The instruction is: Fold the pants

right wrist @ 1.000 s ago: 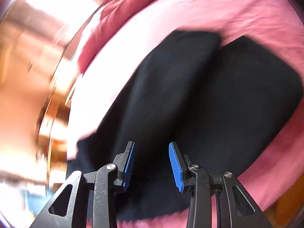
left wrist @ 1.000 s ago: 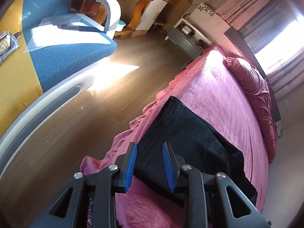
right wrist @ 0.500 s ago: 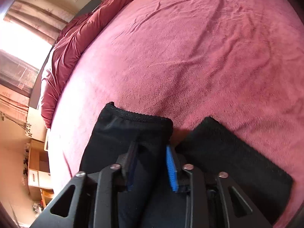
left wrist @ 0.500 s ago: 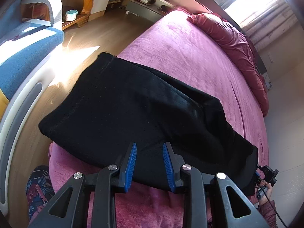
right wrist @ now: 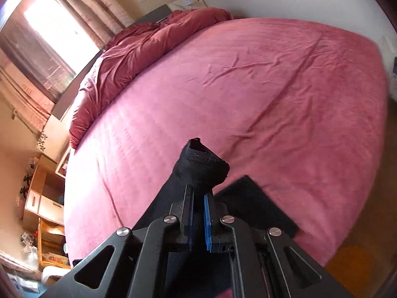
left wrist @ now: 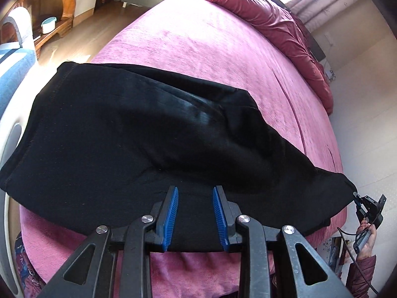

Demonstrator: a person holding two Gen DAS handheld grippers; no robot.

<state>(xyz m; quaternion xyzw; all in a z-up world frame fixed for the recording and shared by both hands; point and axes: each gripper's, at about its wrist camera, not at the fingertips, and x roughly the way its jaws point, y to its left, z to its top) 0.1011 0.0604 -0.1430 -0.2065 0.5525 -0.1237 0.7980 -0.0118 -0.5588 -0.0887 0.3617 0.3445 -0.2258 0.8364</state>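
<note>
The left gripper (left wrist: 194,214) hovers over the near edge of the bed (left wrist: 198,49), its blue fingers (left wrist: 170,219) partly apart and empty, while the right gripper (right wrist: 197,219) is clamped tight on a cuffed end of the pants (left wrist: 139,144). The black pants lie spread across the bed's near end, creased, their far right corner lifted. Beyond them a red duvet (right wrist: 139,49) is bunched at the bed's head; the pants' nearest hem is hidden behind the left gripper.

Pink-covered bed (left wrist: 223,57), black pants (left wrist: 139,144) spread across, crumpled duvet (left wrist: 273,19)
</note>
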